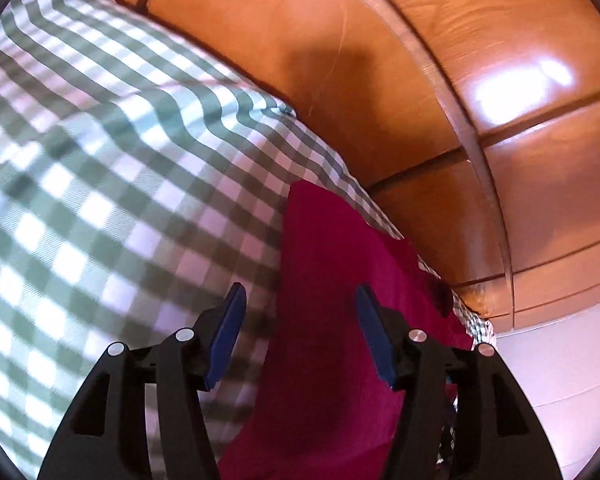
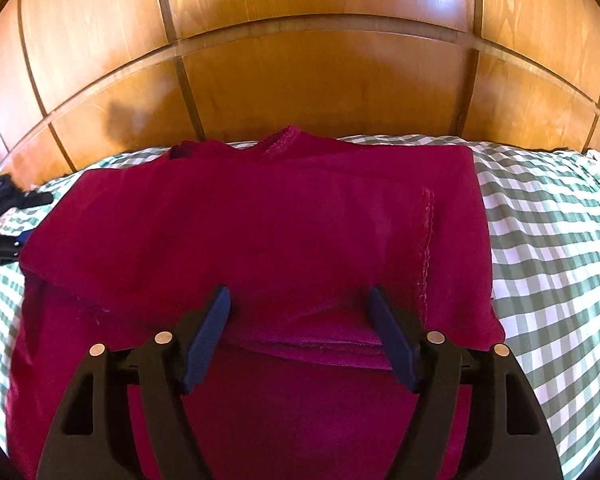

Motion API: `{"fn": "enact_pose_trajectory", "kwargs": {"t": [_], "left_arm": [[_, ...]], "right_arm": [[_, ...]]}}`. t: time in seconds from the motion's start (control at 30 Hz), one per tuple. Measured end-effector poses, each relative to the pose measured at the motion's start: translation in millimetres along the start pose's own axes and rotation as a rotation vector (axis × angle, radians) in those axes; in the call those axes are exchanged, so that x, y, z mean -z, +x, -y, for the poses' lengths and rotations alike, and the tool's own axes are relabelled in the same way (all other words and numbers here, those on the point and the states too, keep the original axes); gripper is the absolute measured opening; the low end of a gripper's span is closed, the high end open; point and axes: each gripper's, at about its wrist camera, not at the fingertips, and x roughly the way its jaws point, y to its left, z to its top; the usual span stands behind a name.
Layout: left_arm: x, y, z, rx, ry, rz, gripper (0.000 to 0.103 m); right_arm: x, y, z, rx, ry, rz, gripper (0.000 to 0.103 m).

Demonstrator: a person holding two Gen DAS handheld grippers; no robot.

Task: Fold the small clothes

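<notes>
Crimson garment point(image 2: 260, 220) folded on checked cloth point(image 2: 548, 240), both tools, left point(image 1: 300, 332) and right point(image 2: 300, 332), angled downward, jaws apart, empty.

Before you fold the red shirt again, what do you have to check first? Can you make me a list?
1. Left gripper open and empty: ok.
2. Right gripper open, nothing pinched: ok.
3. Red garment lying on the checked sheet, not hanging off: ok.
4. A layer already folded over, hem stitching on top: ok.
5. Folded edges lined up neatly: not ok, left side is uneven.
6. Near end of the garment: cannot tell, hidden below the right gripper.
</notes>
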Motion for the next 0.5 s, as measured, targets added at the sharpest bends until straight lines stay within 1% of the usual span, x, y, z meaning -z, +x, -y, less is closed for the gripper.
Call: {"fn": "enact_pose_trajectory", "kwargs": {"t": [0.03,0.07,0.1,0.13,0.17,0.2,0.27,0.3,0.33,0.37,0.43,0.47,0.5], "left_arm": [[-2.4,4.9,1.8,0.007,-0.001,-0.002,0.048],[-3.0,7.7,4.9,0.020,0.009,-0.007,0.036],[-2.4,9.6,10.0,0.023,0.029,-0.010,0.015],[-0.4,7.5,15.4,0.016,0.059,0.003,0.010],[3.1,-0.7,26.1,0.015,0.117,0.049,0.009],[6.2,-6.5,32.9,0.011,0.154,0.079,0.008],[14.4,-17.3,47.2,-0.029,0.244,0.149,0.008],[20.1,-17.9,54.1,-0.098,0.303,0.185,0.008],[24.6,-11.9,58.9,-0.179,0.354,0.198,0.008],[30.7,2.7,62.9,-0.293,0.416,0.186,0.008],[39.0,28.9,64.6,-0.448,0.495,0.154,0.011],[46.0,37.5,65.4,-0.501,0.529,0.159,0.012],[50.7,36.0,69.7,-0.532,0.542,0.184,0.015]], "right_arm": [[0.1,0.6,0.7,0.000,0.000,0.000,0.073],[1.1,0.8,1.1,0.001,-0.001,0.001,0.075],[1.5,1.5,1.1,0.001,-0.001,0.002,0.076],[1.2,2.7,2.1,0.002,-0.002,0.002,0.077],[1.2,3.6,1.8,0.004,-0.004,0.002,0.078],[1.8,4.0,0.7,0.008,-0.006,0.004,0.079],[3.9,5.2,-2.2,0.020,-0.012,0.008,0.082],[4.7,6.6,-4.1,0.028,-0.020,0.007,0.083],[5.2,8.6,-6.2,0.039,-0.027,0.004,0.085],[5.4,10.6,-8.4,0.051,-0.034,0.001,0.087],[6.0,14.8,-13.8,0.074,-0.059,-0.005,0.089],[6.3,16.1,-14.9,0.081,-0.065,-0.005,0.089],[6.9,16.5,-14.9,0.084,-0.067,-0.004,0.089]]}}
